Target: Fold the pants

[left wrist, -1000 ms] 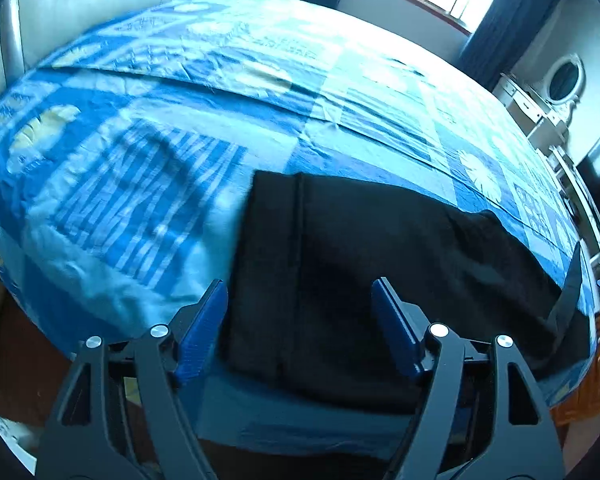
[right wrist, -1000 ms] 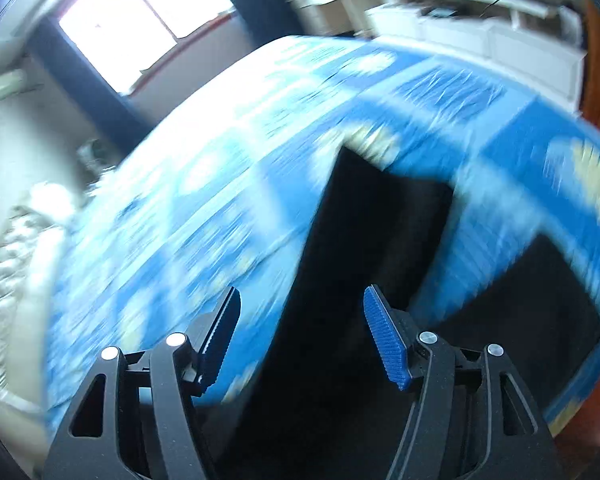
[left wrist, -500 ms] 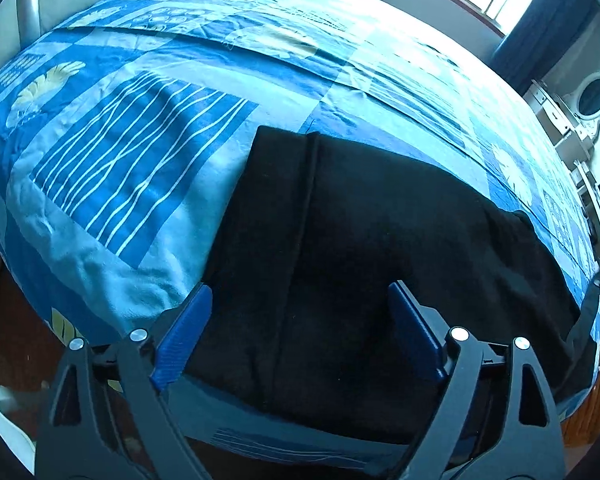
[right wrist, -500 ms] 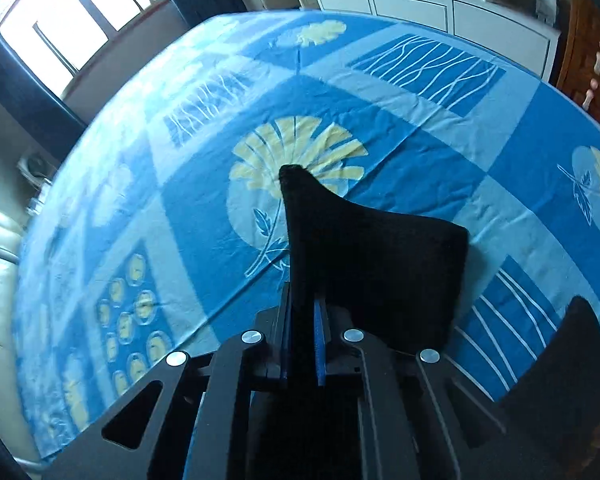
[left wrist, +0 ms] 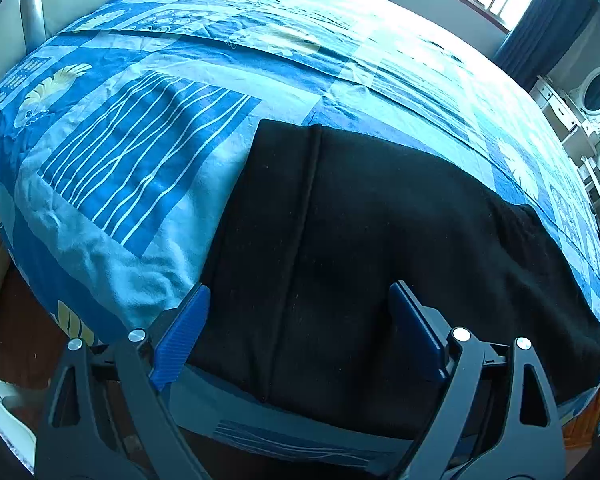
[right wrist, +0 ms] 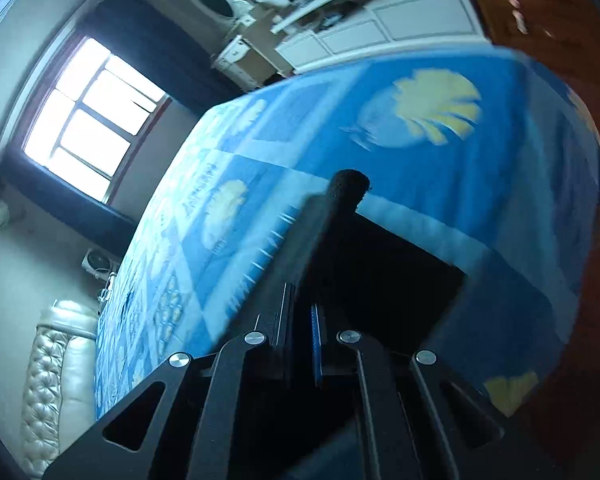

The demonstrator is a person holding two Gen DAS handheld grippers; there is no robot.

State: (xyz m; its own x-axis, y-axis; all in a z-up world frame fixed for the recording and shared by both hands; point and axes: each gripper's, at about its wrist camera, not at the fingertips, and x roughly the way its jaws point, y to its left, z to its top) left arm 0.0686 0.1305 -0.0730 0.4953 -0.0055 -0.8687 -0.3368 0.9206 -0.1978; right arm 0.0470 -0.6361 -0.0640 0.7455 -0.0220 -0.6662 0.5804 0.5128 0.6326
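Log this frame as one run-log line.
task: fold pants | left gripper: open above black fabric pants | right gripper: shut on pants end, lifted | surface: blue patterned bedspread

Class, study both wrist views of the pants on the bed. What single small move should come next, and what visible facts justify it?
Probably the left gripper should drop and shut on the near edge of the black pants. Its fingers stand open over that end, gripping nothing, while the right gripper is already shut on a raised corner of the cloth above the blue bedspread. Both ends need holding before a fold.
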